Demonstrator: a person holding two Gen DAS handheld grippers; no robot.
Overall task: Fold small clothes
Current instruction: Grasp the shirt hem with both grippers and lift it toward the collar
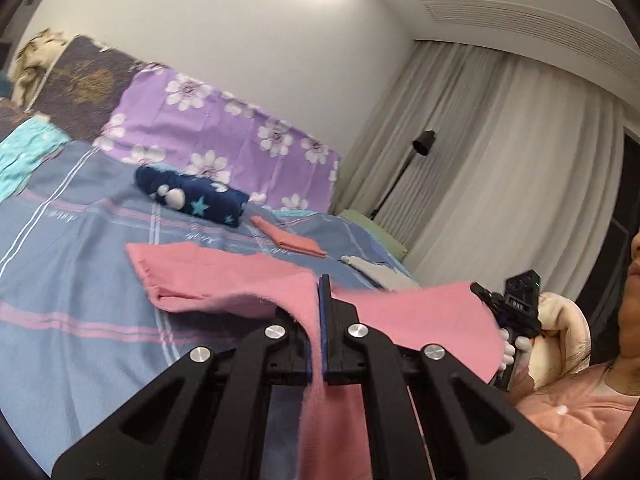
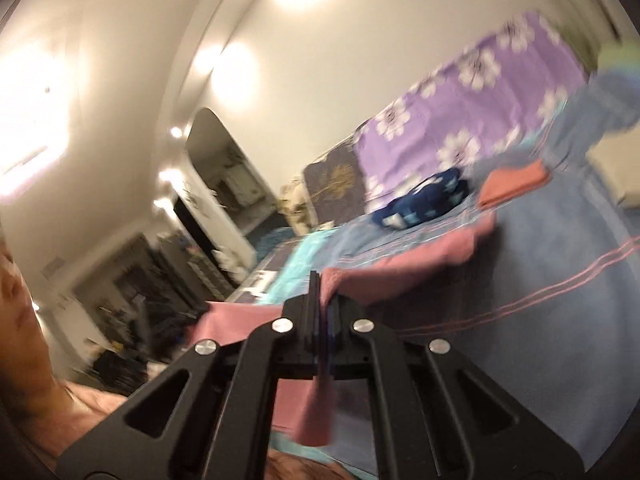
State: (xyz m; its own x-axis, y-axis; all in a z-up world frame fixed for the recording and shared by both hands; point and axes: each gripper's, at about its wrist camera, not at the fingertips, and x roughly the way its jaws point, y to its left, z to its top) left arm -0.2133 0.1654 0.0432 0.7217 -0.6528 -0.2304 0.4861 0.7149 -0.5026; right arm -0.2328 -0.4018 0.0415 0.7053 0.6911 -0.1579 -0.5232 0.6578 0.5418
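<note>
A pink cloth point(image 1: 224, 276) hangs lifted above the blue striped bed point(image 1: 72, 248), stretched between both grippers. My left gripper point(image 1: 323, 280) is shut on one edge of it, and fabric spills down between the fingers. In the left wrist view the right gripper point(image 1: 480, 292) holds the cloth's other end at the right. My right gripper point(image 2: 316, 280) is shut on the pink cloth point(image 2: 420, 264), whose far end trails toward the bed; this view is blurred. A rolled navy star-print garment point(image 1: 192, 196) and a folded orange piece point(image 1: 292, 238) lie farther up the bed.
A purple floral pillow point(image 1: 216, 132) and a brown one point(image 1: 84, 80) lean on the white wall. A folded grey-white item point(image 1: 376, 270) lies near the bed's right edge. Curtains point(image 1: 500, 152) and a black lamp point(image 1: 422, 144) stand to the right. A person in pink point(image 1: 580, 408) sits close.
</note>
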